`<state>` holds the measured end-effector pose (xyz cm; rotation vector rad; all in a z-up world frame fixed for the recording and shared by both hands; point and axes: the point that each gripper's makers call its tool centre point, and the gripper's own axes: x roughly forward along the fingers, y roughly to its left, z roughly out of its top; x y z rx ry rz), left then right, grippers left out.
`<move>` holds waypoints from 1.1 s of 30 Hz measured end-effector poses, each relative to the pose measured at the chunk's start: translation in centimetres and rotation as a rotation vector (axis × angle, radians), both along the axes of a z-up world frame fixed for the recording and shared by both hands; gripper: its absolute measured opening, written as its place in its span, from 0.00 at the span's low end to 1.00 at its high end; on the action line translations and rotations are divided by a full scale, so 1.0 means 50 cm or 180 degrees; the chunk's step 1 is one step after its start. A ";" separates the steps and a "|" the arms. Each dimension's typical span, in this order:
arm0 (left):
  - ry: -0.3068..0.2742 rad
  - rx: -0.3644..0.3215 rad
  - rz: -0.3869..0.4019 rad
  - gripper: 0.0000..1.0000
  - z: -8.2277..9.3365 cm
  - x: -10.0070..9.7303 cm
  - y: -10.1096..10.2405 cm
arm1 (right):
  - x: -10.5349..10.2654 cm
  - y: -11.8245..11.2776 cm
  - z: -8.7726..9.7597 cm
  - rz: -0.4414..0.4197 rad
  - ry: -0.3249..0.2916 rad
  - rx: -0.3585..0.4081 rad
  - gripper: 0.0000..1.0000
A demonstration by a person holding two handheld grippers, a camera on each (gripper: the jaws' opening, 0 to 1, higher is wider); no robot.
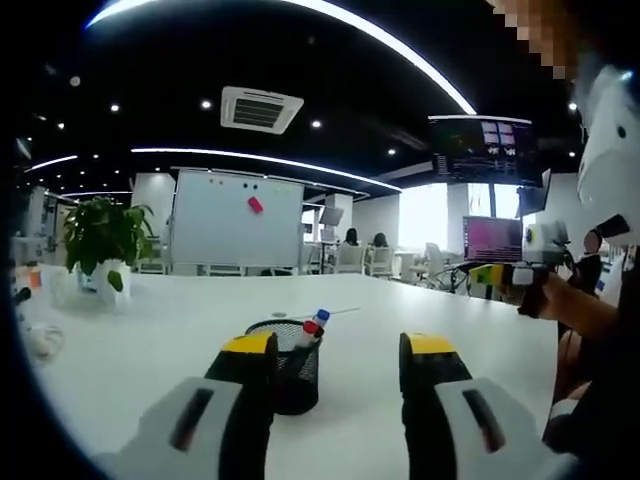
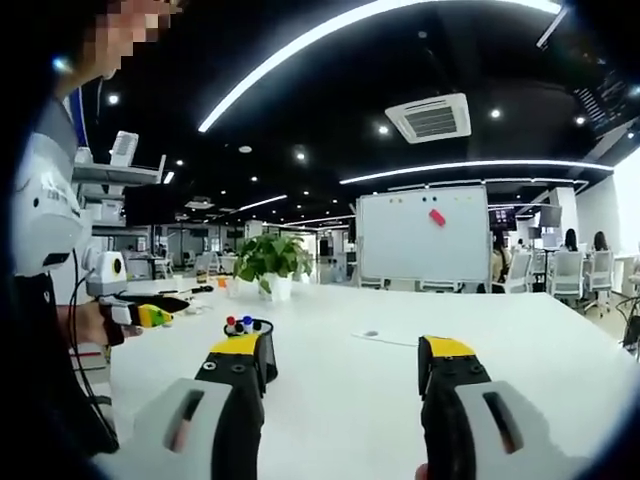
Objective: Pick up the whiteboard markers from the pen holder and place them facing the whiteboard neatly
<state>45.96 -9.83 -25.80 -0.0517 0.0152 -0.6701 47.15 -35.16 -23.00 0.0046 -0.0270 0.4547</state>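
A black mesh pen holder (image 1: 293, 375) stands on the white table (image 1: 150, 340), partly behind my left gripper's left jaw. Markers with a blue cap (image 1: 321, 317) and a red cap (image 1: 310, 328) stick out of it. My left gripper (image 1: 340, 350) is open just short of the holder, nothing between its jaws. In the right gripper view the same pen holder (image 2: 262, 345) with coloured marker caps (image 2: 240, 323) peeks from behind the left jaw. My right gripper (image 2: 340, 350) is open and empty. The whiteboard (image 1: 235, 218) stands beyond the table's far edge, and the whiteboard (image 2: 425, 235) carries a red magnet.
A potted plant (image 1: 105, 240) sits at the table's far left, and the plant (image 2: 268, 260) is also beyond the holder. A thin white stick (image 2: 390, 339) lies on the table (image 2: 520, 340). A person's hand holds the other gripper (image 1: 510, 275) at the right. Chairs and monitors fill the background.
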 end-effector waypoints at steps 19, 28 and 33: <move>0.0000 0.0014 -0.0035 0.51 -0.002 -0.004 -0.007 | 0.012 0.002 0.000 0.0037 -0.0024 -0.0184 0.63; -0.0046 -0.0036 -0.0026 0.50 0.001 -0.004 -0.005 | 0.018 0.005 0.003 0.0053 -0.0038 -0.0100 0.63; -0.0066 0.0039 -0.0042 0.51 -0.003 -0.007 -0.011 | 0.021 0.010 0.002 0.0089 -0.0024 -0.0088 0.61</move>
